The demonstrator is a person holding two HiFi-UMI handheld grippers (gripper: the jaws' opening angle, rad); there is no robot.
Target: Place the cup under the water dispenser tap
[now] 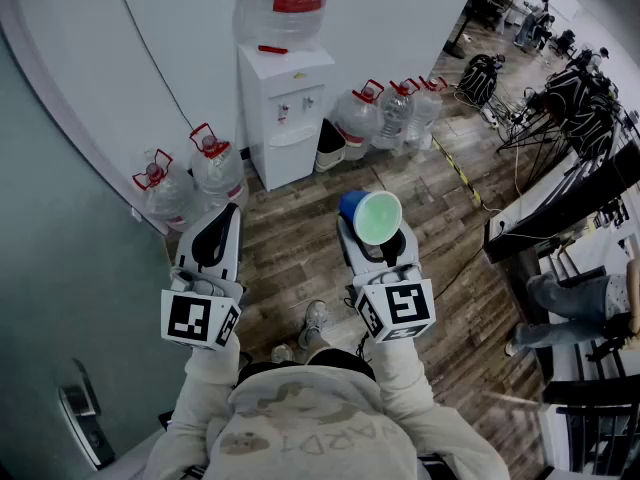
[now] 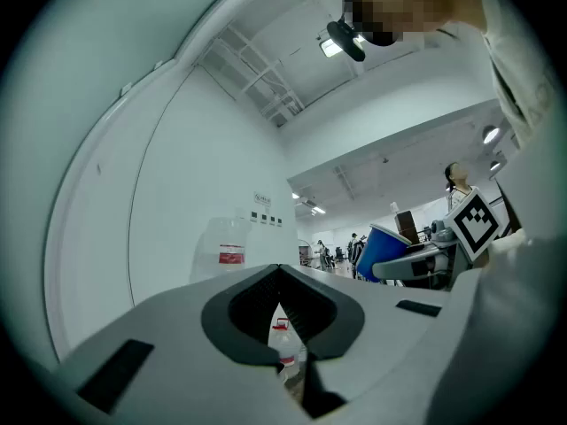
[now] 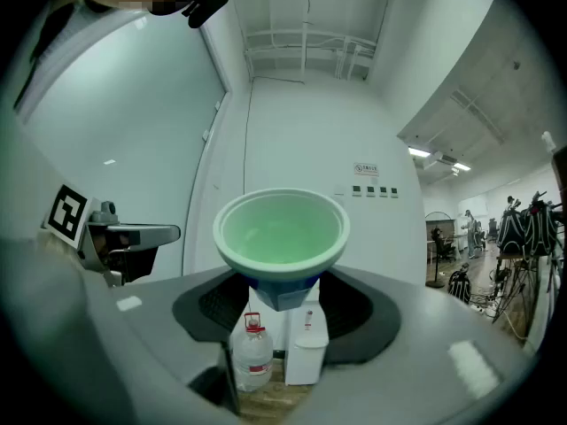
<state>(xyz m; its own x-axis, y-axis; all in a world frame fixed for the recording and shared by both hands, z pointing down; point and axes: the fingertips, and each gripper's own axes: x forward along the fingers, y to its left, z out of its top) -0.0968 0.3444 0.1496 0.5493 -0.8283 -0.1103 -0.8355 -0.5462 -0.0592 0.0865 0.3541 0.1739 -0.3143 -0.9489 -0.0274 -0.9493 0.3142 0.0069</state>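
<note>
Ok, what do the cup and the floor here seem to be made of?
Cup: probably moulded plastic, blue outside and pale green inside, smooth with a dull sheen and an even, thick rim. Floor: wood-look planks with staggered seams and visible grain, matte; whether it is real wood or laminate cannot be told.

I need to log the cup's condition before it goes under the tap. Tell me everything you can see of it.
The cup is a tapered tumbler, blue outside and pale green inside with a light rim. It looks like plastic and looks empty. It stands upright, mouth up. The right gripper clamps its narrow lower part between its jaws, and nothing else touches it. It is held in the air over the wooden floor, well short of the dispenser by the wall.
</note>
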